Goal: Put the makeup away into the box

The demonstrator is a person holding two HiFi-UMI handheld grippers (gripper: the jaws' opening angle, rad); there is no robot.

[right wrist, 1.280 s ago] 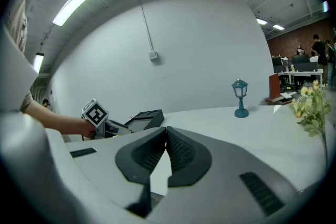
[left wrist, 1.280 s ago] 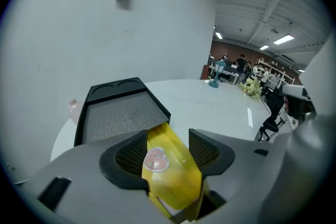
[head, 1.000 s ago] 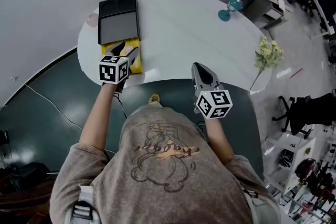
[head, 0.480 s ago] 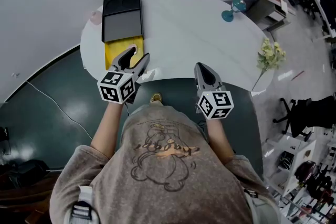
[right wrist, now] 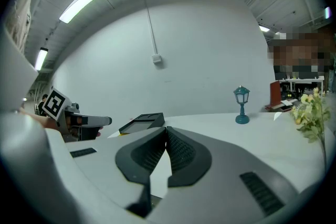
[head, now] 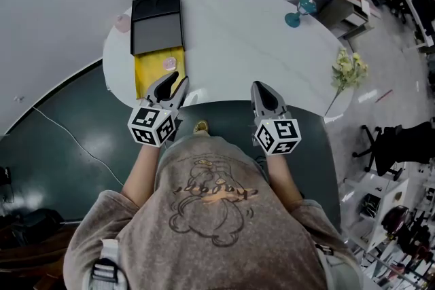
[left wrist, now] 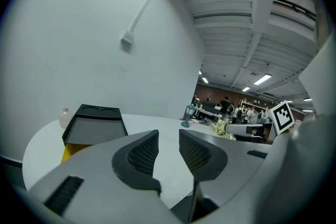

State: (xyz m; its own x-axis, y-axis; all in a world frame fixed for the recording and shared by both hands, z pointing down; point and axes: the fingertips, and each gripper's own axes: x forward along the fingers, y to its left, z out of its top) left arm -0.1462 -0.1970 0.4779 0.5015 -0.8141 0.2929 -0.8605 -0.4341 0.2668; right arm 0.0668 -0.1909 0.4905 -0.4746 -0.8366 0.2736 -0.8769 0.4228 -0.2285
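Our left tongs [head: 175, 82] empty, just narrowed to a gap, right tongs [head: 258, 87] together, we would nudge the yellow drawer [head: 149, 71] ahead squarely.

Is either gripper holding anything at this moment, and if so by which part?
Nothing is held. The left gripper has just been closing its jaws, which are apart with nothing between them. The right gripper is shut on nothing.

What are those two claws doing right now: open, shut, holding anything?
Left gripper: open, nothing between its jaws, which have just been closing.
Right gripper: shut, holding nothing.
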